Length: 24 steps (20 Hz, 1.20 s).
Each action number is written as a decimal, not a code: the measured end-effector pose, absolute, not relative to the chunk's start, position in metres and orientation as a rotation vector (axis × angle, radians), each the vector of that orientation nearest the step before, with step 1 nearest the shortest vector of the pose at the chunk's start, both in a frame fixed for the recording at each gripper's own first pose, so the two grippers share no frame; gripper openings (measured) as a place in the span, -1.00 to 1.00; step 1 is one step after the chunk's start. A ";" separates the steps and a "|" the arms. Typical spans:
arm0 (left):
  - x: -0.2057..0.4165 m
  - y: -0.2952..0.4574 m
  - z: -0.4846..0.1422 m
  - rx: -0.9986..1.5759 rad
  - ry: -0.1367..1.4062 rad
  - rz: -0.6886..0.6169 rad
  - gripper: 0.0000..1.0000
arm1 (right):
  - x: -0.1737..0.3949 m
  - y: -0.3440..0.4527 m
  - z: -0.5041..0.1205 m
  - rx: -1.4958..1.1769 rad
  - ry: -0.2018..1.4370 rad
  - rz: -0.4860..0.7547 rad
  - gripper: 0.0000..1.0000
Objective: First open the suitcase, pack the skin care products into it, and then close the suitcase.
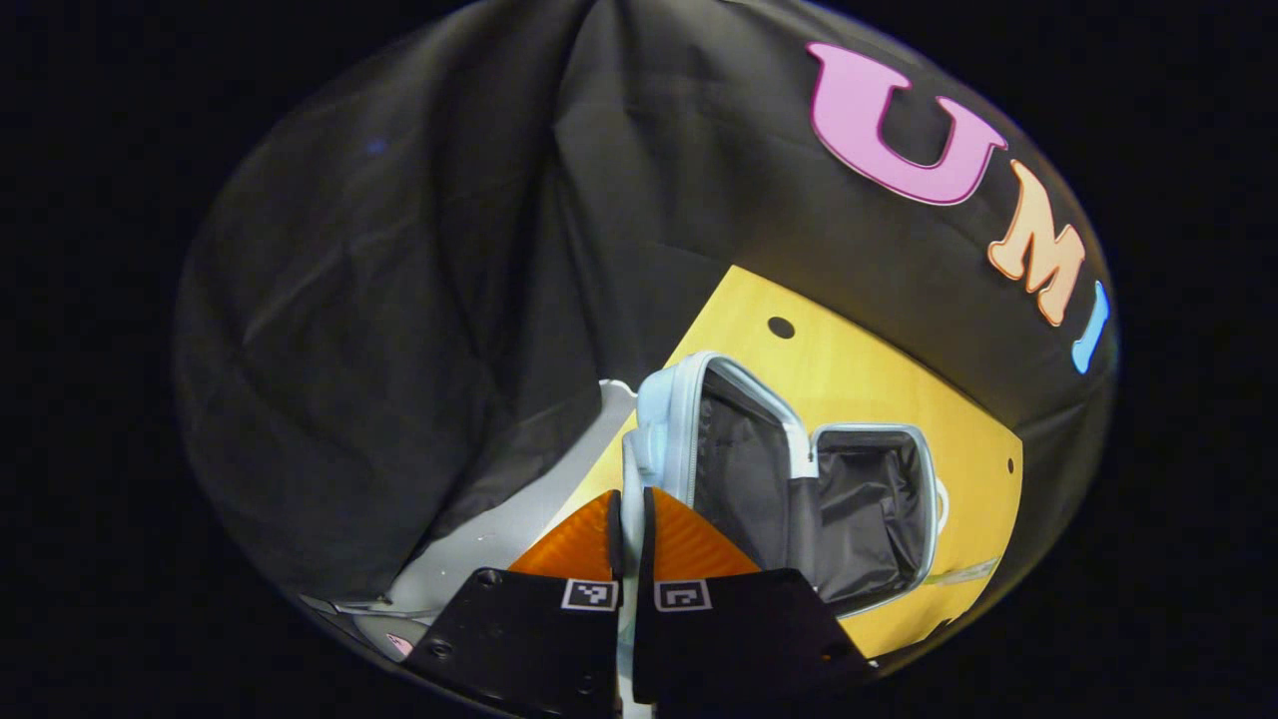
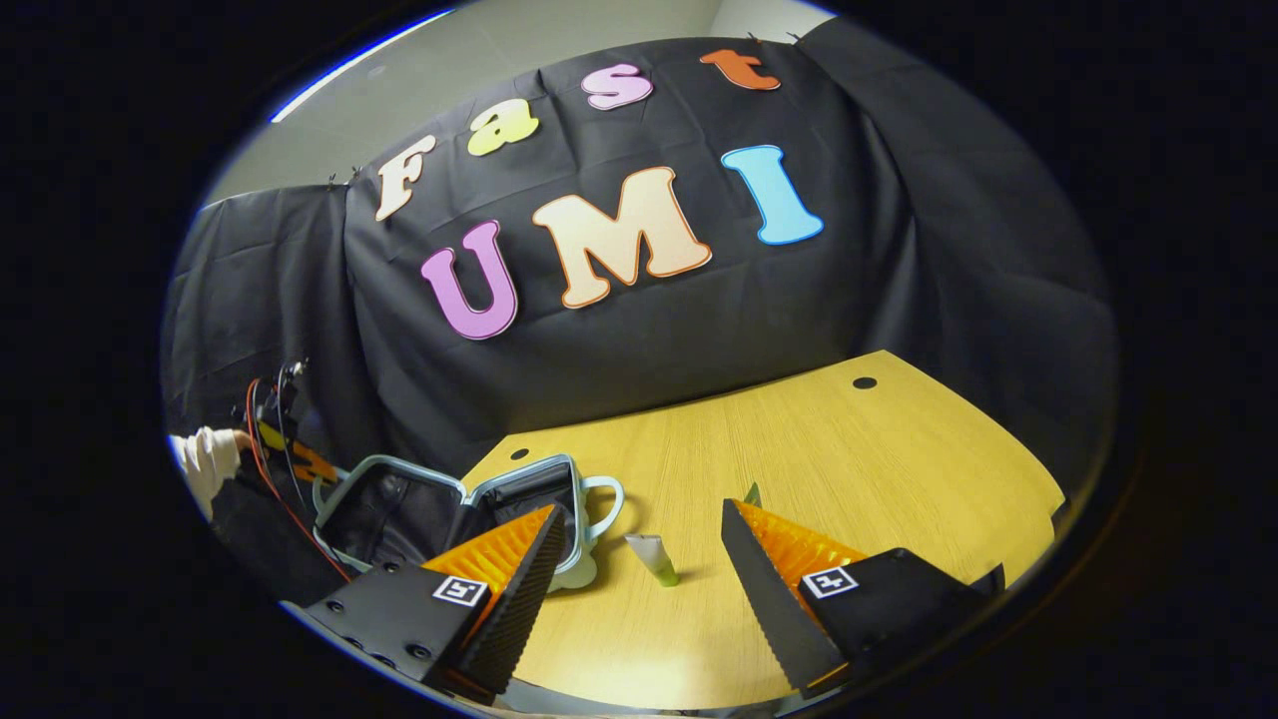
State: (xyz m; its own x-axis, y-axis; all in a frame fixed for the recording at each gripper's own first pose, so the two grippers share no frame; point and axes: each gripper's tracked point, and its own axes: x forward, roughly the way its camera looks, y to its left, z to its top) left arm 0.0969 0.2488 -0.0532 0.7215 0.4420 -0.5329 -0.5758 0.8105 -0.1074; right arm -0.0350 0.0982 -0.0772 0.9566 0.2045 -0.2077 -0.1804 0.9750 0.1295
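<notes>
A light blue suitcase (image 1: 667, 399) lies open on the yellow wooden table (image 1: 849, 369), showing its dark lining. My left gripper (image 1: 629, 496) is shut on the rim of the raised lid, which runs as a pale strip between the fingers. In the right gripper view the suitcase (image 2: 574, 559) sits at the left with both halves spread. My right gripper (image 2: 640, 507) hangs open above the table (image 2: 799, 439). A small skin care tube (image 2: 654, 559) with a green cap lies on the wood between its fingers. A green tip of another item (image 2: 754, 492) peeks out behind the right finger.
A gloved hand (image 2: 205, 459) with red cables holds the other gripper at the far left. The suitcase handle (image 2: 609, 499) points toward the tube. The table has small round holes (image 2: 865, 382) near its back edge. Black cloth walls close the booth behind.
</notes>
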 end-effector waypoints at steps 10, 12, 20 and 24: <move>0.107 0.269 -0.120 -0.364 0.599 0.581 -0.96 | -0.035 0.104 -0.072 0.076 0.220 0.156 0.95; 0.109 0.269 -0.127 -0.382 0.603 0.574 -1.00 | -0.036 0.108 -0.073 0.056 0.224 0.156 0.95; 0.106 0.280 -0.142 -0.401 0.629 0.599 -0.82 | -0.035 0.117 -0.080 0.005 0.236 0.164 0.95; 0.094 0.285 -0.141 -0.417 0.603 0.647 -0.26 | -0.030 0.114 -0.084 0.012 0.237 0.173 0.97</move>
